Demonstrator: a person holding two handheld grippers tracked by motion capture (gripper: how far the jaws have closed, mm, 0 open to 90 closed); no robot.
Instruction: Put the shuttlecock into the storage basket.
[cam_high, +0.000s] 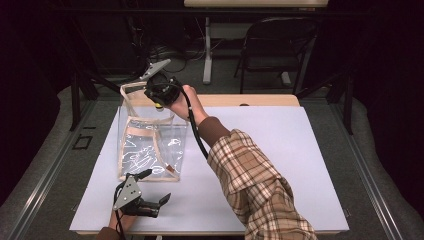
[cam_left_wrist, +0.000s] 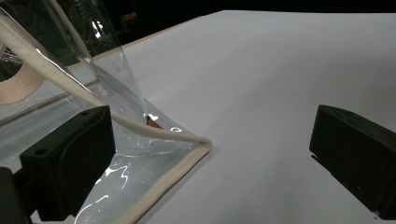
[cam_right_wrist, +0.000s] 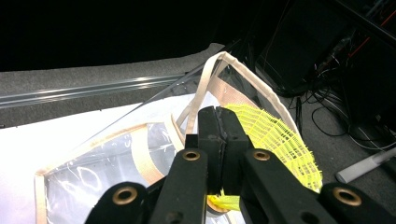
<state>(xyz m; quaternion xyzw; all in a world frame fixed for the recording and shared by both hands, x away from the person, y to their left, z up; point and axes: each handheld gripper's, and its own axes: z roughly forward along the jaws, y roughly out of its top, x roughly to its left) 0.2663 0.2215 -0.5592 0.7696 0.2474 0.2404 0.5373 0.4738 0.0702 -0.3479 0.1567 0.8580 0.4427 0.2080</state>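
Note:
A clear plastic bag (cam_high: 150, 145) with cream fabric trim stands upright on the white table top (cam_high: 280, 165), left of centre. Over its open top my right gripper (cam_high: 159, 101) points down, shut on a yellow mesh net (cam_high: 159, 106). In the right gripper view the net (cam_right_wrist: 275, 135) fans out to the right of the closed jaws (cam_right_wrist: 217, 116), above the bag's mouth (cam_right_wrist: 93, 182). My left gripper (cam_high: 157, 186) rests near the table's front edge, open and empty. Its jaws (cam_left_wrist: 212, 158) straddle the bag's lower front corner (cam_left_wrist: 140, 163) without touching it.
A cream handle loop (cam_high: 131, 89) rises from the bag's far side. The right half of the table lies beyond the plaid sleeve (cam_high: 255, 185). A folding chair (cam_high: 275, 45) and a desk leg (cam_high: 207, 50) stand behind the table. Cables (cam_right_wrist: 322, 107) lie on the floor.

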